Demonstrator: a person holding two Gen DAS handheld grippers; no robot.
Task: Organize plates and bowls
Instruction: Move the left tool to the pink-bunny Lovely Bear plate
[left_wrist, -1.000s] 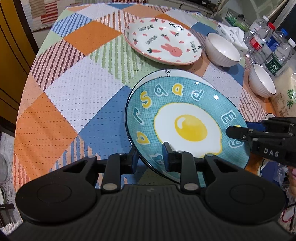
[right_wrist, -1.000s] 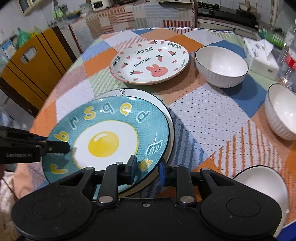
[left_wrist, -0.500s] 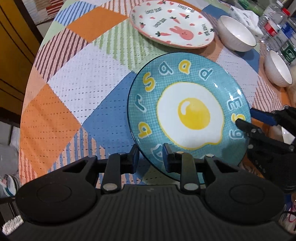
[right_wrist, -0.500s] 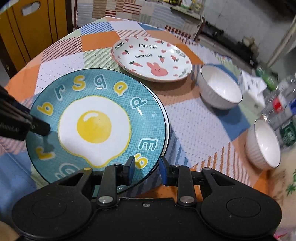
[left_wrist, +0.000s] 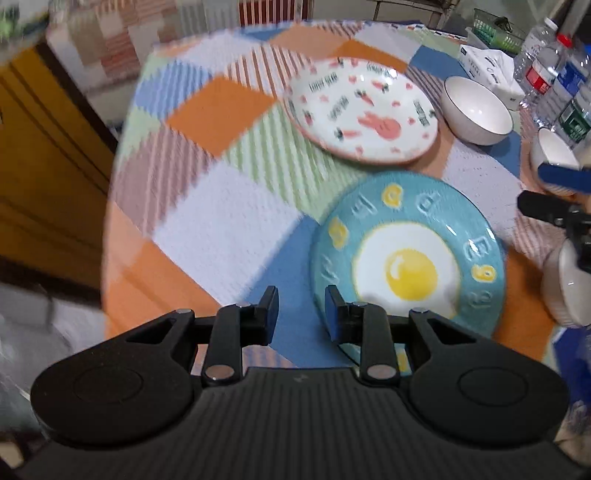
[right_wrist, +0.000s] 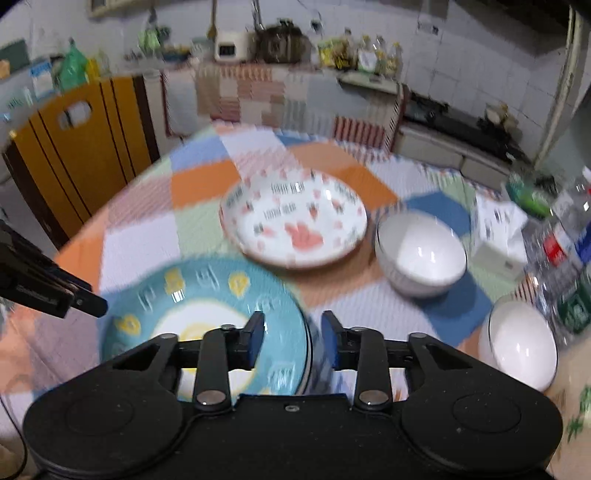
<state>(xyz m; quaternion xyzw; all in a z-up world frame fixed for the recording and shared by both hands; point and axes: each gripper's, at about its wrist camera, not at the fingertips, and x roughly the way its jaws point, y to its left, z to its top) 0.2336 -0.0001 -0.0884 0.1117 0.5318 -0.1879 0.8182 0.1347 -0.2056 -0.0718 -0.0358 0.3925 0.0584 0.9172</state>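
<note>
Teal egg plate (left_wrist: 408, 254), fried-egg print with yellow and white letters round the rim, lies flat on the patchwork tablecloth near the front edge. Rabbit plate (left_wrist: 360, 110), white with pink rabbit, carrots and hearts, sits flat just behind it, apart. Three white bowls upright at right: far bowl (right_wrist: 419, 254) beside the rabbit plate, middle bowl (right_wrist: 519, 343), near bowl (left_wrist: 565, 280) partly hidden.

The left side of the round bench under its patchwork checked cloth (left_wrist: 221, 206) lies bare and open to a gripper. To the right, passage narrows: teal fried-egg plate (left_wrist: 406, 258), white rabbit-print plate (left_wrist: 362, 110), two white ribbed bowls (right_wrist: 421, 254), a tissue box (right_wrist: 498, 236) and clear plastic bottles (left_wrist: 554, 74) crowd together.
</note>
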